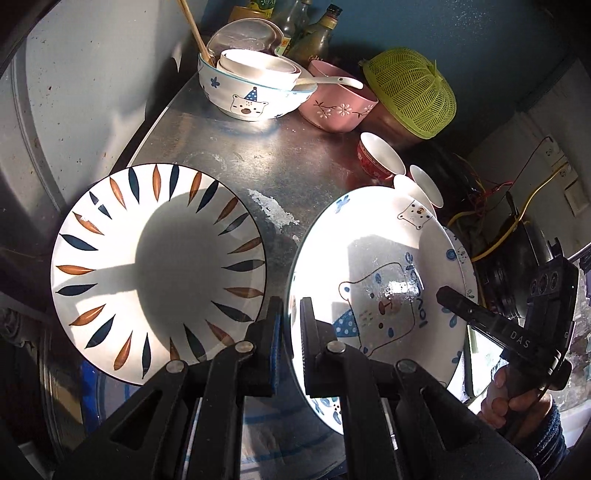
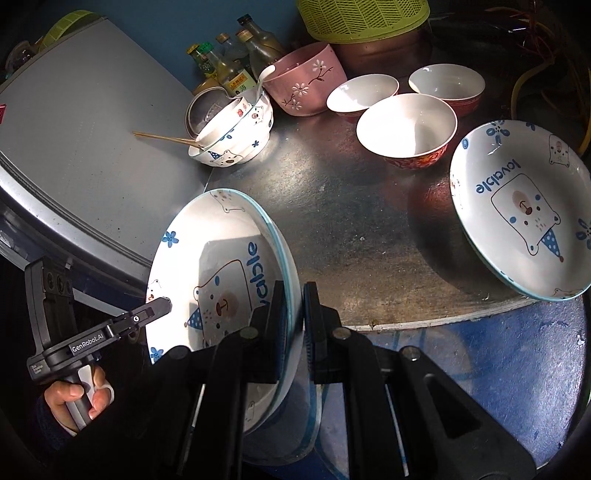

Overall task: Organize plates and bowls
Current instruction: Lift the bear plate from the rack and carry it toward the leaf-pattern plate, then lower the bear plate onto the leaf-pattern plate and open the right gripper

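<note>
A stack of two white bear plates (image 1: 384,258) (image 2: 218,258) hangs tilted over the front of the metal table (image 1: 236,155) (image 2: 351,229). My left gripper (image 1: 290,306) (image 2: 164,305) is shut on its near-left rim. My right gripper (image 2: 295,293) (image 1: 445,294) is shut on the opposite rim. A leaf-pattern plate (image 1: 159,266) lies flat to the left of the stack. Another bear plate (image 2: 524,214) rests at the table's right front edge, partly overhanging. A bear bowl (image 1: 251,99) (image 2: 240,147) holds smaller bowls and chopsticks.
A pink flowered bowl (image 1: 336,107) (image 2: 306,85) with a spoon and three red-sided small bowls (image 2: 406,129) stand at the back. A green basket (image 1: 410,92) (image 2: 362,18) and bottles (image 2: 229,66) line the blue wall. A grey appliance top (image 2: 92,147) borders the table's left side.
</note>
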`<action>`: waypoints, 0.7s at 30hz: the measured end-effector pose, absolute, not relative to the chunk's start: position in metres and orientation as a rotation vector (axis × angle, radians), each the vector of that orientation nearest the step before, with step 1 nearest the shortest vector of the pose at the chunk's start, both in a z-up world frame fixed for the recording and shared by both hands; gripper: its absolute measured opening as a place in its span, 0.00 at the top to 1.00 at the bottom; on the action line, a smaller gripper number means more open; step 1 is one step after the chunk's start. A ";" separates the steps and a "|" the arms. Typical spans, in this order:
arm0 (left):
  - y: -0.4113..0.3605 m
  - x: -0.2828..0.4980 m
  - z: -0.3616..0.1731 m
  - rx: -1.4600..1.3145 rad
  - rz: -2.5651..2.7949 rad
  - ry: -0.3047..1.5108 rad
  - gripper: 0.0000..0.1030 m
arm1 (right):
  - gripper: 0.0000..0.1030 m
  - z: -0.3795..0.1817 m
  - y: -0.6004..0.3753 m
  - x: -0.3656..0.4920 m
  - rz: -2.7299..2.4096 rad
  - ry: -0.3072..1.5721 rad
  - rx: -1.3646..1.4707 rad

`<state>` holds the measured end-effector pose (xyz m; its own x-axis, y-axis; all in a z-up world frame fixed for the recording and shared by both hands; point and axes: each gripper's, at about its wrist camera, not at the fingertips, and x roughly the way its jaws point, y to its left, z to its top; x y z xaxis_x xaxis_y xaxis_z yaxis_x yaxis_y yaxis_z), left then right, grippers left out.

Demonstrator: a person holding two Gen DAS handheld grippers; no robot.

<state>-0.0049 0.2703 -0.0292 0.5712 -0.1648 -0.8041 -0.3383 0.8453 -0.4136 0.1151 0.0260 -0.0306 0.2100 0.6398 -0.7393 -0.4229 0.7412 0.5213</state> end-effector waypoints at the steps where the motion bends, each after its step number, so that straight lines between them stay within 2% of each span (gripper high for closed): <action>1: 0.275 -0.006 -0.029 -0.582 0.117 0.969 0.94 | 0.90 -0.031 0.032 0.116 0.756 1.143 0.219; 21: 0.375 -0.047 -0.045 -0.664 0.319 0.944 0.94 | 0.90 -0.052 0.160 0.122 0.939 1.202 0.128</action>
